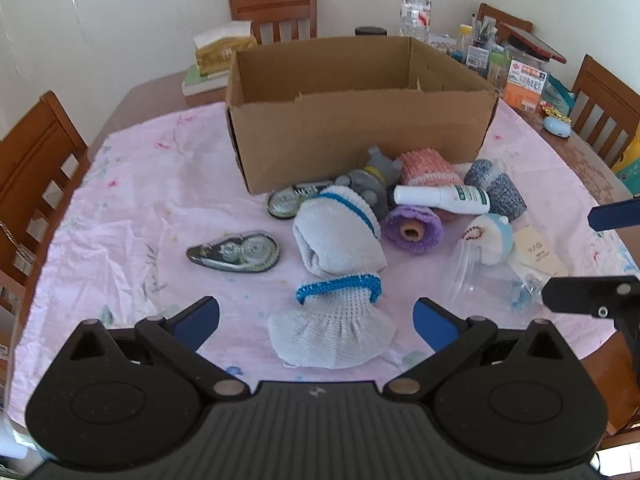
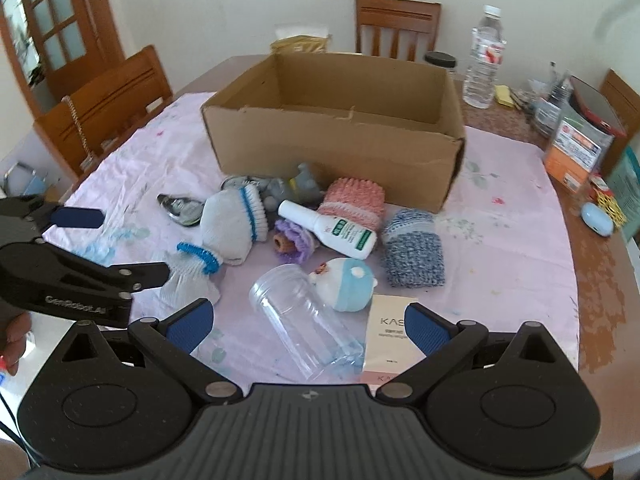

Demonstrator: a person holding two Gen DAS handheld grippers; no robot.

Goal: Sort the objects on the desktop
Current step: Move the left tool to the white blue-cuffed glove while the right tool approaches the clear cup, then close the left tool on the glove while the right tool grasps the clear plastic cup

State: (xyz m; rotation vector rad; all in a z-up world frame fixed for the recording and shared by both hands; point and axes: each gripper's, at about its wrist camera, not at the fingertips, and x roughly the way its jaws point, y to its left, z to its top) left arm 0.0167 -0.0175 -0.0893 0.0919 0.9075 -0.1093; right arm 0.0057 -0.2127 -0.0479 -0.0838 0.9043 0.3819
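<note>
An open cardboard box (image 1: pixel 360 140) (image 2: pixel 332 148) stands mid-table on a pink cloth. In front of it lie two white gloves with blue cuffs (image 1: pixel 332 332) (image 2: pixel 192 276), a grey toy (image 1: pixel 372 180), a white bottle (image 1: pixel 444 198) (image 2: pixel 332 230), pink (image 1: pixel 428 168), blue-grey (image 2: pixel 414 254) and purple (image 1: pixel 412 230) knitted pieces, a clear plastic jar (image 2: pixel 304 324), a small white-and-blue plush (image 2: pixel 348 284) and two correction tapes (image 1: pixel 236 256). My left gripper (image 1: pixel 316 322) is open just before the near glove. My right gripper (image 2: pixel 308 328) is open around the jar's near end.
Wooden chairs (image 1: pixel 36 160) (image 2: pixel 396 28) ring the table. A water bottle (image 2: pixel 484 64), tissue pack (image 1: pixel 224 48) and cluttered stationery and packets (image 1: pixel 520 76) stand behind and right of the box. A flat beige card (image 2: pixel 390 332) lies by the jar. Bare cloth (image 1: pixel 152 184) spreads to the left.
</note>
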